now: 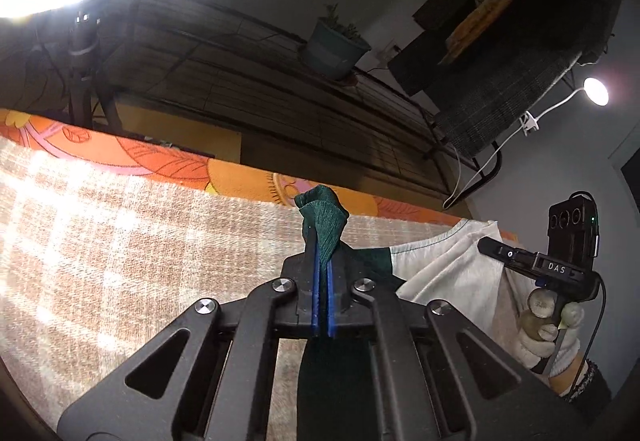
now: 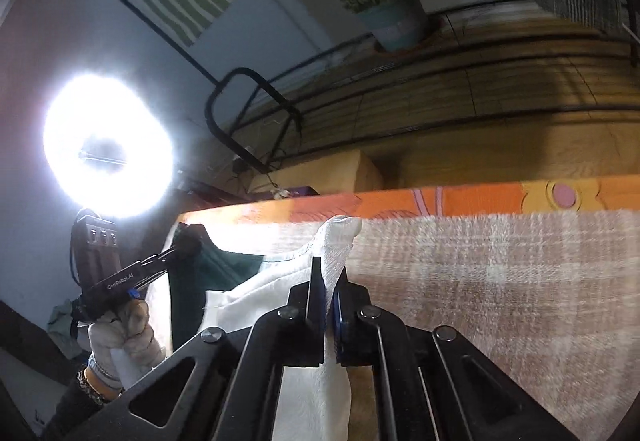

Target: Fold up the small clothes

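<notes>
A small garment, dark green [image 1: 325, 225] on one part and white [image 1: 444, 273] on the other, hangs lifted between both grippers above a beige checked cloth [image 1: 140, 241]. My left gripper [image 1: 322, 253] is shut on a bunched green corner. My right gripper [image 2: 329, 273] is shut on a bunched white corner [image 2: 340, 237]. In the right wrist view the left gripper [image 2: 182, 247] shows at the left holding the green part [image 2: 224, 265]. In the left wrist view the right gripper [image 1: 490, 247] shows at the right, at the white fabric's edge.
The checked cloth [image 2: 500, 281] lies on an orange flowered cover [image 1: 160, 161] that ends at a far edge. Beyond stand a black wire rack [image 1: 280, 81] with a potted plant [image 1: 336, 49], a bright ring light [image 2: 108, 145] and a clip lamp [image 1: 596, 91].
</notes>
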